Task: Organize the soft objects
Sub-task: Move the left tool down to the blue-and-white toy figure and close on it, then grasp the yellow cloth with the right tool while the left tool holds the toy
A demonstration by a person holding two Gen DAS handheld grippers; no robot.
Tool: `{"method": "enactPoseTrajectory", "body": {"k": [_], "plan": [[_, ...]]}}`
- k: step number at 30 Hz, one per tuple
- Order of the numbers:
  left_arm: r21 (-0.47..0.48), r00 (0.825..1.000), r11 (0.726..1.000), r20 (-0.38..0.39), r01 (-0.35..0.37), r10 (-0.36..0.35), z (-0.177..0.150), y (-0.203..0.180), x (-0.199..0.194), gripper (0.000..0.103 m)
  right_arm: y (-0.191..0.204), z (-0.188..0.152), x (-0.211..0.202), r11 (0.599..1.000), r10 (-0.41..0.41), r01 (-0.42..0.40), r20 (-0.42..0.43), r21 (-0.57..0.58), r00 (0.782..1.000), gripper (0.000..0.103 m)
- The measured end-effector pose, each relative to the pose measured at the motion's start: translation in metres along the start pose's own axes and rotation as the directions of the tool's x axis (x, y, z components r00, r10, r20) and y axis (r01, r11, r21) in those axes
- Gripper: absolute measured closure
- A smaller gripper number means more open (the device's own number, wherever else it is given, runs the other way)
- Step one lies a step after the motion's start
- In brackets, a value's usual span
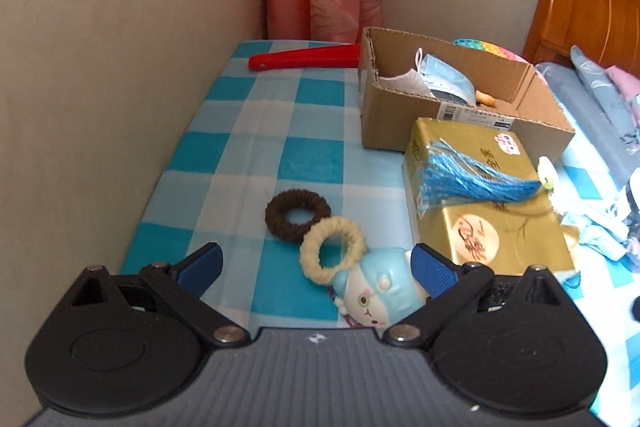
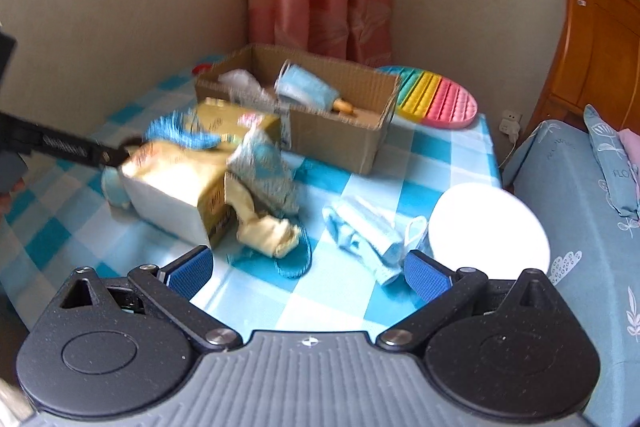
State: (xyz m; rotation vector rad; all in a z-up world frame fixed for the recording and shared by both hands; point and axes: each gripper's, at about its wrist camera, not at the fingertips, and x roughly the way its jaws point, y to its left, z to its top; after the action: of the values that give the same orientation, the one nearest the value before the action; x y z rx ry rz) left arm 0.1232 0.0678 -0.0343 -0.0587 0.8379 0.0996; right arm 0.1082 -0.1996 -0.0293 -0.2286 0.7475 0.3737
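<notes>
My left gripper point(image 1: 316, 265) is open over a blue-and-white squishy toy point(image 1: 374, 293) that lies between its jaws. A cream hair tie point(image 1: 332, 249) and a brown hair tie point(image 1: 298, 215) lie just beyond it. A cardboard box point(image 1: 452, 107) holds face masks point(image 1: 444, 77). A blue tassel point(image 1: 472, 179) lies on a gold box point(image 1: 480, 199). My right gripper point(image 2: 308, 269) is open above the checked cloth, with a blue face mask point(image 2: 368, 233) by its right finger and a cream and blue cloth bundle point(image 2: 268, 199) ahead. The cardboard box point(image 2: 340, 143) shows behind.
A red folded fan point(image 1: 304, 61) lies at the far edge by the wall. A rainbow pop-it mat point(image 2: 436, 97) lies behind the cardboard box. A white plate point(image 2: 488, 227) sits at the table's right edge. Bedding and a wooden headboard point(image 2: 600, 39) stand to the right.
</notes>
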Motion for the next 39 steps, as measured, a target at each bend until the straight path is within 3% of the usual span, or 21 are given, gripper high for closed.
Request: {"method": "enactPoseTrajectory", "body": {"k": [9,18,25,32,39], "plan": [[-0.018,0.995,0.996,-0.032,0.090,-0.091,-0.029,0.010,-0.013,0.003,0.010,-0.013,0.029,0.999,0.020,-0.023,-0.084,-0.036,0.996,0.000],[0.035,0.994,0.993,-0.028,0.109,-0.108,-0.054,0.005,-0.017,0.004,0.017,-0.027,0.050,0.998,0.047,-0.053,-0.133,-0.043,0.990,0.000],[0.036,0.994,0.993,-0.008,0.108,-0.108,-0.063,0.001,-0.013,0.016,0.012,-0.038,0.047,0.996,0.080,-0.082,-0.080,-0.022,0.994,0.000],[0.014,0.993,0.993,0.015,0.117,-0.117,-0.067,-0.006,-0.014,0.041,0.011,-0.043,0.043,0.996,0.081,-0.082,-0.043,-0.021,0.996,0.000],[-0.018,0.987,0.988,0.047,0.154,-0.153,-0.067,-0.015,-0.015,0.048,0.011,-0.050,0.040,0.996,0.085,-0.085,0.002,-0.029,0.996,0.000]]}}
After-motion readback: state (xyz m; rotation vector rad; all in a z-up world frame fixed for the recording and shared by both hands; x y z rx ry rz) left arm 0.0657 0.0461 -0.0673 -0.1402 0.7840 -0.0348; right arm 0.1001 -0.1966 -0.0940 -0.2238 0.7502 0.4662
